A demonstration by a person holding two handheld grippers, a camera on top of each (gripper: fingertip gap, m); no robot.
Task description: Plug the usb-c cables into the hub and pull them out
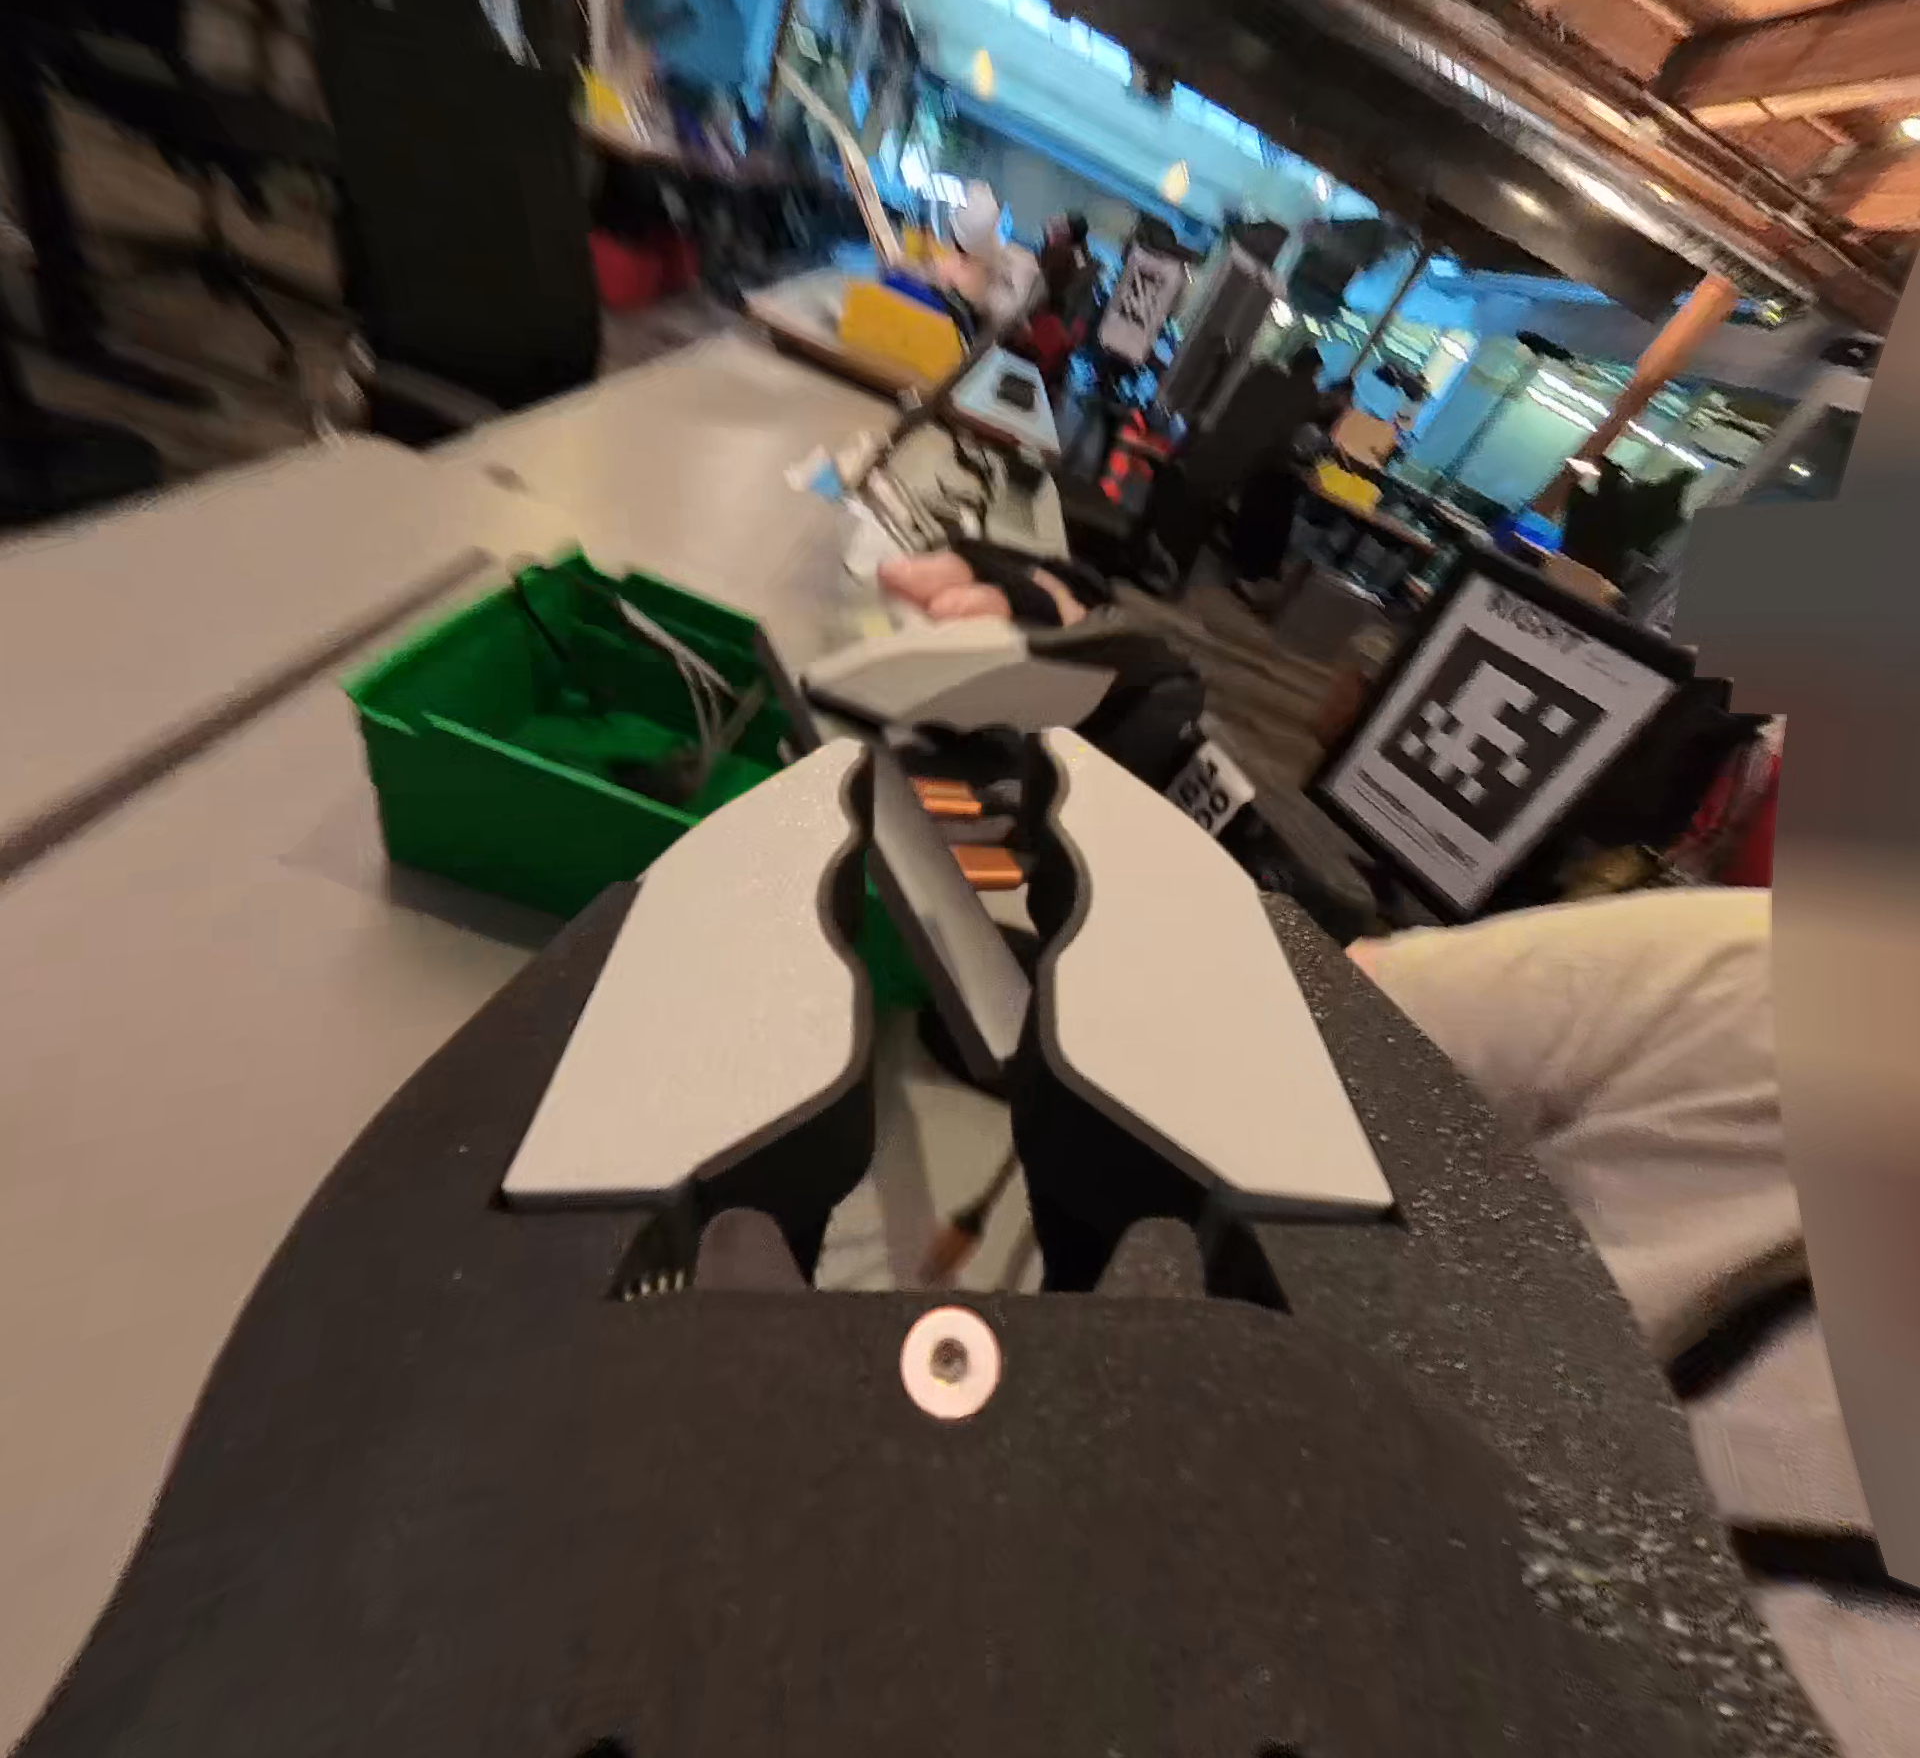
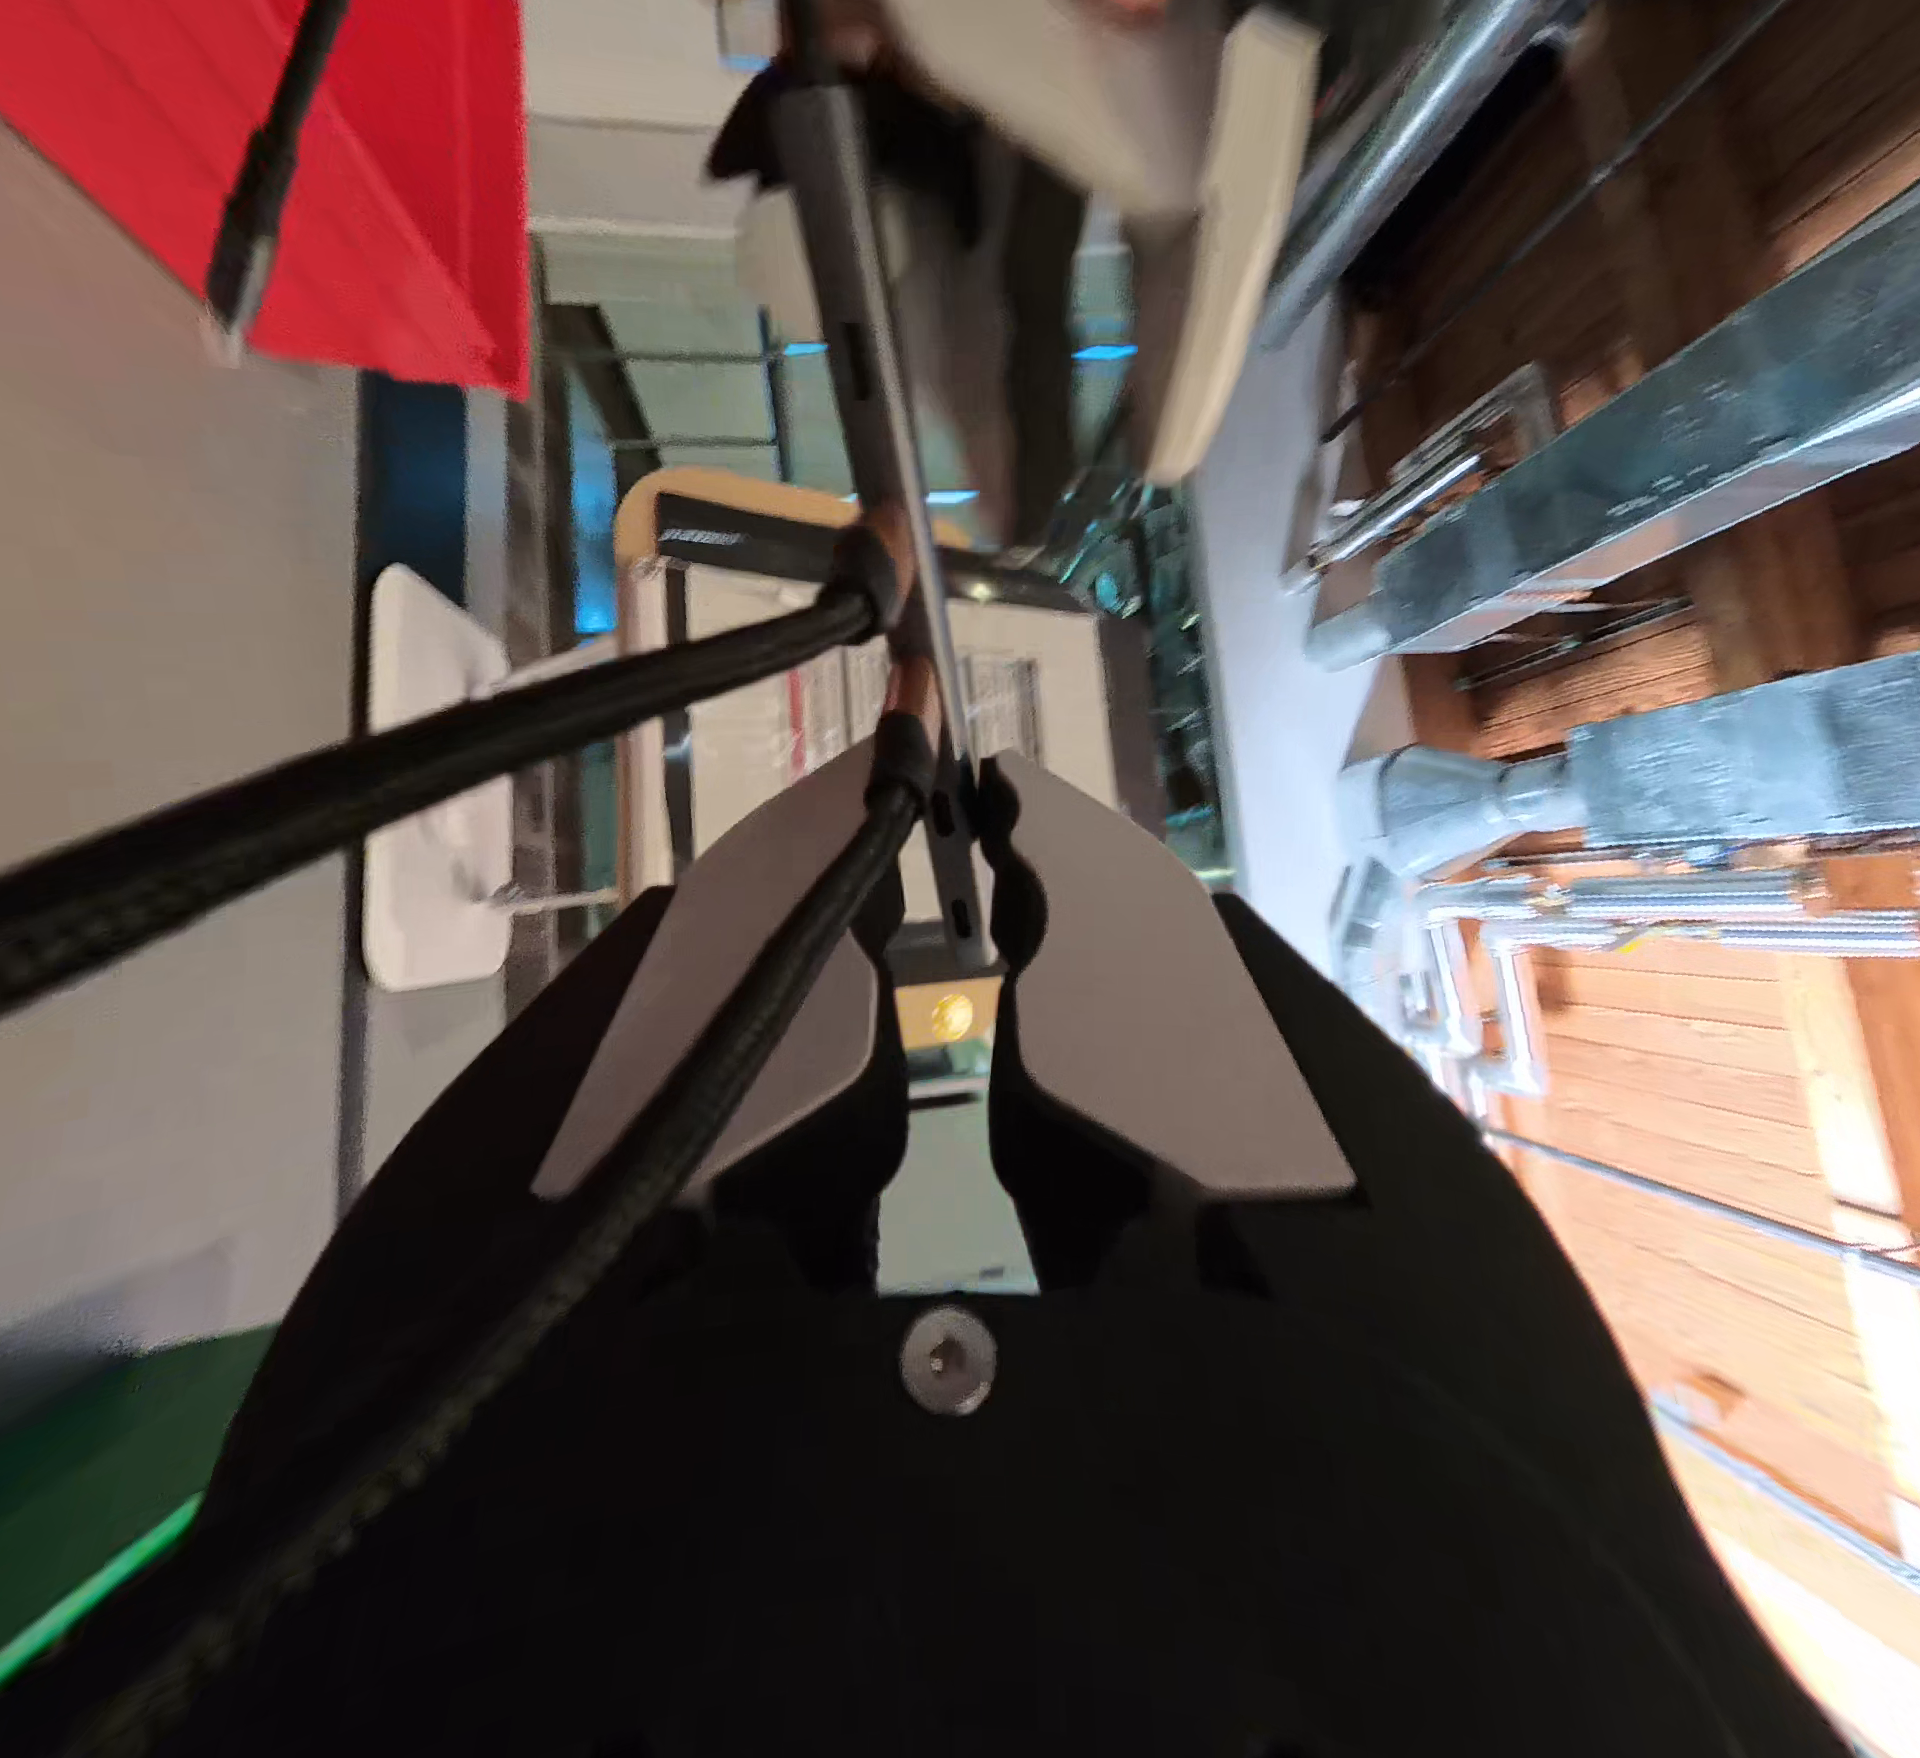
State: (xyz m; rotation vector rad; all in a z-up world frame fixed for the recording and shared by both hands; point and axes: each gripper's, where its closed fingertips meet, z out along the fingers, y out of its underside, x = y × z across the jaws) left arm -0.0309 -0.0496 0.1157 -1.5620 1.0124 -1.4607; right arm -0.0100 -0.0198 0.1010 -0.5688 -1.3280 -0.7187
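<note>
Over the grey table (image 1: pixel 208 648), both grippers' jaws clamp narrowly on the slim hub (image 1: pixel 951 919), one at each end.

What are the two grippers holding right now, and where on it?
Both clamp the grey hub: right gripper at one end, left gripper at the other.

The gap of the left claw (image 1: pixel 951 835) is filled by the slim grey hub (image 1: pixel 940 919). Just ahead, the right claw (image 1: pixel 951 669) blocks the way, with a green bin (image 1: pixel 488 773) just to the left. Two black cables (image 2: pixel 436 752) cross beside the right claw's (image 2: pixel 961 773) gap; bare tabletop (image 1: pixel 208 1033) lies left.
</note>
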